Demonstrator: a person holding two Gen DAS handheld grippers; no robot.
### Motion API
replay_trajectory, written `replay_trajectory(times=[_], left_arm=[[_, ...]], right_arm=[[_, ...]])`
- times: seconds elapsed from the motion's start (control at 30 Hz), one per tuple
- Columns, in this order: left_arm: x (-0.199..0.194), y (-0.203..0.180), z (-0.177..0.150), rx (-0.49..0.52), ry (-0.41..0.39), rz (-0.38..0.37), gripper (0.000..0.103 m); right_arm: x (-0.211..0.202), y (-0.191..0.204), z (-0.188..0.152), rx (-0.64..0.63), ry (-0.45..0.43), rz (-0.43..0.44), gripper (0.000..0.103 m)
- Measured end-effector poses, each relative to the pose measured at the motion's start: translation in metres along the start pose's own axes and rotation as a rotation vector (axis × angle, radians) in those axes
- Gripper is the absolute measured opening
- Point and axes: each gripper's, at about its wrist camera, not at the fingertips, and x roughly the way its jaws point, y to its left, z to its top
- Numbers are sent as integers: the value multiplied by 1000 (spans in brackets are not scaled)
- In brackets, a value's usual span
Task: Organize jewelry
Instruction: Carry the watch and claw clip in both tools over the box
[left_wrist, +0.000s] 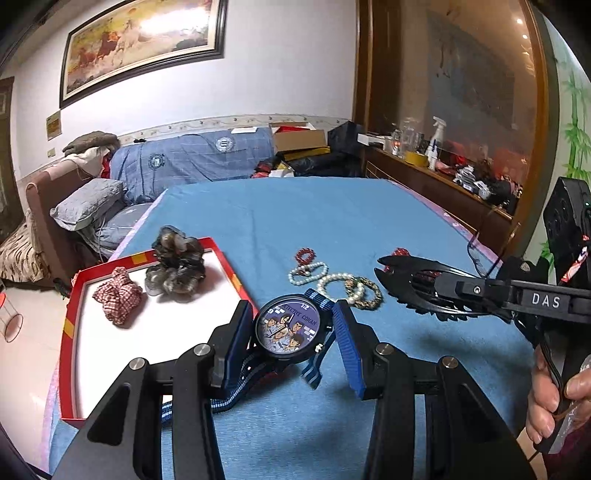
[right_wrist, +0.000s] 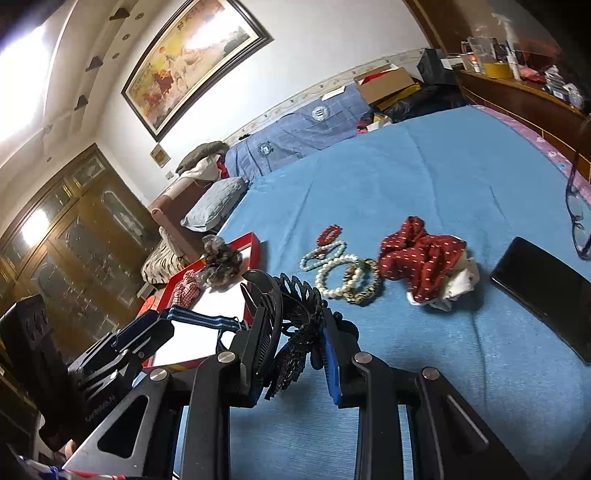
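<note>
Two grippers hang over the blue woven bedspread (left_wrist: 332, 206). The left gripper (left_wrist: 293, 334), low in its frame, is clamped by its ribbed blue pads on a round black cartoon-faced wristwatch with a striped nylon strap (left_wrist: 288, 328). The right gripper (right_wrist: 291, 345) pinches a black lacy plastic hair claw (right_wrist: 291, 310) at bottom centre. Just beyond, mid-frame, a loose heap of glossy pearl and red bead bracelets (right_wrist: 340, 266) lies on the cloth. At left sits a red cardboard tray with a white floor (left_wrist: 229, 266) holding a checked scrunchie (left_wrist: 118, 295) and a sheer grey scrunchie (left_wrist: 177, 266).
</note>
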Motion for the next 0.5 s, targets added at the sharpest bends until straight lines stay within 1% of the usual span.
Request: replay_trajectory(times=[0.5], left_arm=[[-3,40,-1,-81,-9,44,44]], right_arm=[[26,44,1,-74,52,31,29]])
